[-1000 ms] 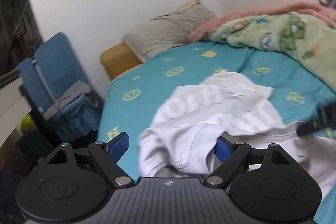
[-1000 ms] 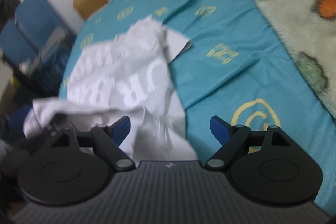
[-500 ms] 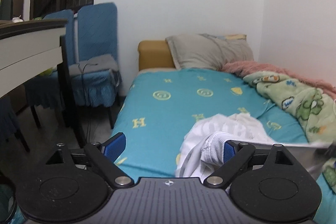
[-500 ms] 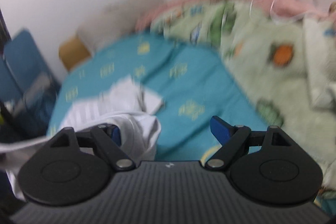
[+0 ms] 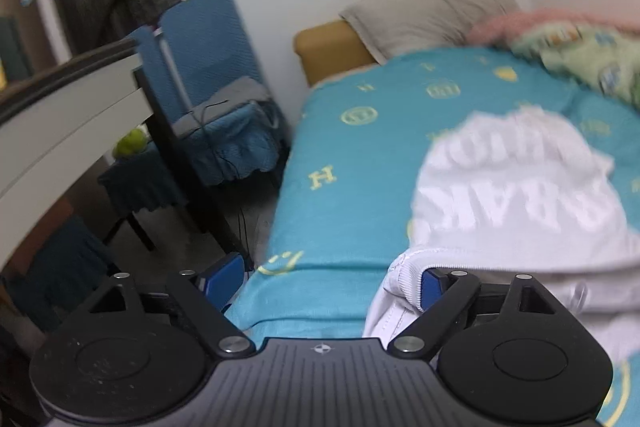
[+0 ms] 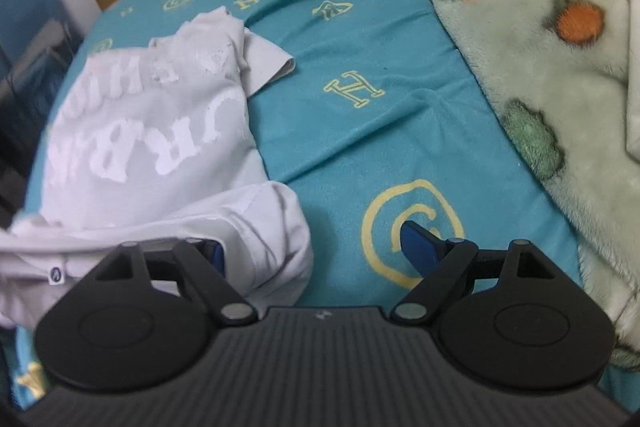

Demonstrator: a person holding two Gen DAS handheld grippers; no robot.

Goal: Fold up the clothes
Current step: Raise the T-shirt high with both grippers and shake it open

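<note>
Both claws released, nothing clamped. Left claw (image 5: 326, 281) closing slightly, white shirt (image 5: 516, 195) hem draped over its right pad; a second ago shirt bunched lower centre. Now spread flatter on bed (image 6: 392, 131), right claw (image 6: 316, 247) beside hem. Fold not begun.

A white shirt (image 6: 152, 131) with large pale lettering lies crumpled on the teal sheet (image 6: 384, 131), left of the sheet's yellow ring print. The right gripper (image 6: 316, 251) stands wide open just above the sheet, its left finger against the shirt's near fold. A green blanket (image 6: 540, 67) covers the sheet's right side.
</note>
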